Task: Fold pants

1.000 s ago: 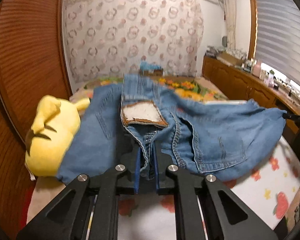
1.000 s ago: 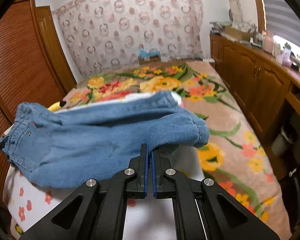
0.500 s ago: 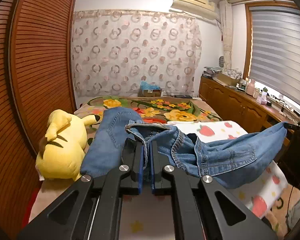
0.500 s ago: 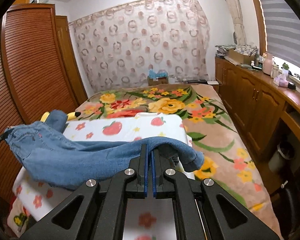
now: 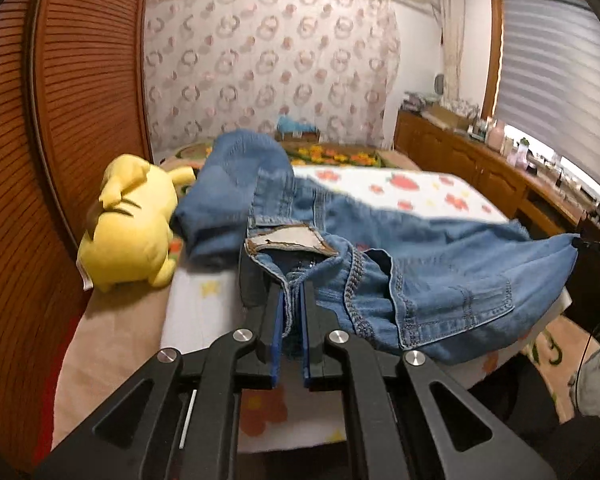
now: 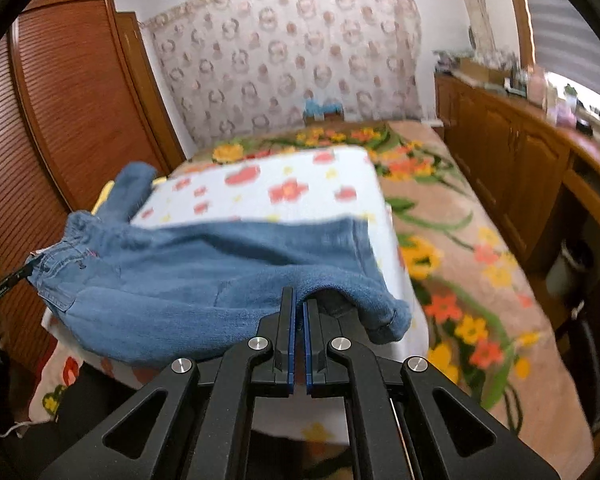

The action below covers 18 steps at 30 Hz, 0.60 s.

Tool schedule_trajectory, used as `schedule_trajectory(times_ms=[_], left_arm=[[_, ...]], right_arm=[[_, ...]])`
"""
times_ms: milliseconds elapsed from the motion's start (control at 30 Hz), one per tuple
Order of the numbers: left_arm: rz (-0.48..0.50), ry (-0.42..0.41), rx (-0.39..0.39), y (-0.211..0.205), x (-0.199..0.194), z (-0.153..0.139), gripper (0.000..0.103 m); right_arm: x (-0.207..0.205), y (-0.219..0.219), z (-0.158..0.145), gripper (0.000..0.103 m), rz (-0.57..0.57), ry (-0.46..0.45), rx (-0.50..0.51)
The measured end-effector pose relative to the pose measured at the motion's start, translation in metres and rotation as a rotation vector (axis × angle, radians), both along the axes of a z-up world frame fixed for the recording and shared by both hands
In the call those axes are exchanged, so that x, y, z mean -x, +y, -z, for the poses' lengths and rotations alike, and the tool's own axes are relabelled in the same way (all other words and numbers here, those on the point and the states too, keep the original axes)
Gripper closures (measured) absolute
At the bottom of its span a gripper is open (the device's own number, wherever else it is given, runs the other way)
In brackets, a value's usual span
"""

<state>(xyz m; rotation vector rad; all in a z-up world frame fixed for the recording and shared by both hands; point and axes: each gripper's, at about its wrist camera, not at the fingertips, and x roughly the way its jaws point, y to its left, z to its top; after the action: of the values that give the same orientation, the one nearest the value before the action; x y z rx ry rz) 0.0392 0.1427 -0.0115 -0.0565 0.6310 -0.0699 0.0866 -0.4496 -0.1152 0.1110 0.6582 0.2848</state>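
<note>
Nearest, the left tongs point(image 5: 291, 300) are clenched on the waistband of the denim pants point(image 5: 420, 264), by the fly, where a pale leather-look patch shows. The right tongs point(image 6: 299, 308) pinch a leg near its rolled hem. Between them the pants hang stretched over the bed's near edge, long axis running across the bed from side to side, soft blue fabric with stitched seams. Beyond lies a white flower-print blanket point(image 6: 284, 188), a yellow plush toy point(image 5: 128, 224) at the bed's left edge.
</note>
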Motion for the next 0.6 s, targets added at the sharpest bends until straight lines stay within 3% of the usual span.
schedule_trajectory(times_ms=[133, 233, 300, 367, 433, 467, 533, 600], left_arm=[[0.002, 0.014, -0.011, -0.002, 0.006, 0.009, 0.089], [0.001, 0.008, -0.027, -0.004, 0.01, 0.006, 0.077], [-0.01, -0.013, -0.036, -0.003, 0.015, 0.001, 0.062], [-0.003, -0.035, -0.024, -0.003, 0.017, -0.006, 0.054], [0.006, -0.044, -0.018, -0.006, 0.016, -0.01, 0.037], [0.011, -0.051, -0.017, -0.009, 0.016, -0.012, 0.021], [0.034, -0.067, -0.003, -0.016, 0.014, -0.015, 0.019], [0.053, -0.061, -0.003, -0.025, 0.009, -0.013, 0.018]], right_arm=[[0.0, -0.009, 0.012, 0.101, 0.013, 0.032, -0.001], [-0.002, -0.001, 0.008, 0.095, 0.019, 0.053, 0.023], [-0.005, 0.011, -0.003, 0.094, 0.019, 0.059, 0.042], [-0.007, 0.016, -0.011, 0.089, 0.021, 0.062, 0.053], [-0.005, 0.017, -0.013, 0.083, 0.031, 0.065, 0.062], [-0.004, 0.018, -0.015, 0.077, 0.036, 0.063, 0.067], [0.001, 0.017, -0.018, 0.068, 0.048, 0.05, 0.076], [0.006, 0.015, -0.02, 0.065, 0.063, 0.04, 0.079]])
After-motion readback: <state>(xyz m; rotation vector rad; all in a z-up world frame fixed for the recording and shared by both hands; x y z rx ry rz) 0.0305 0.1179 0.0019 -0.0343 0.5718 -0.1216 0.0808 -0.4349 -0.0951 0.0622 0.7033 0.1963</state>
